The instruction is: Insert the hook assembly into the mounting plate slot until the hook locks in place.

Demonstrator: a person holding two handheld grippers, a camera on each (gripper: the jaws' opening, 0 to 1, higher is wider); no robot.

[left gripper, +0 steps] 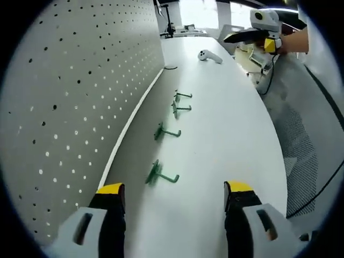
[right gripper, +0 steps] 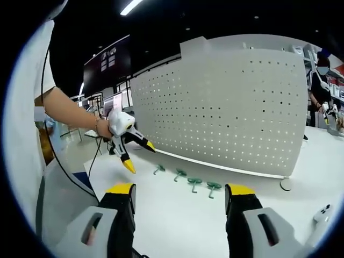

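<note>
While four green hooks (left gripper: 163,176) lie untouched, both grippers' fingers (left gripper: 111,189) (right gripper: 121,189) stand wide apart, empty.

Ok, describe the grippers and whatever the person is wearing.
Both grippers share one design: the left gripper and right gripper have grey bodies, black jaws and yellow tips. A black cable trails from the left gripper. The person wears a white short sleeve and a wristband.
</note>
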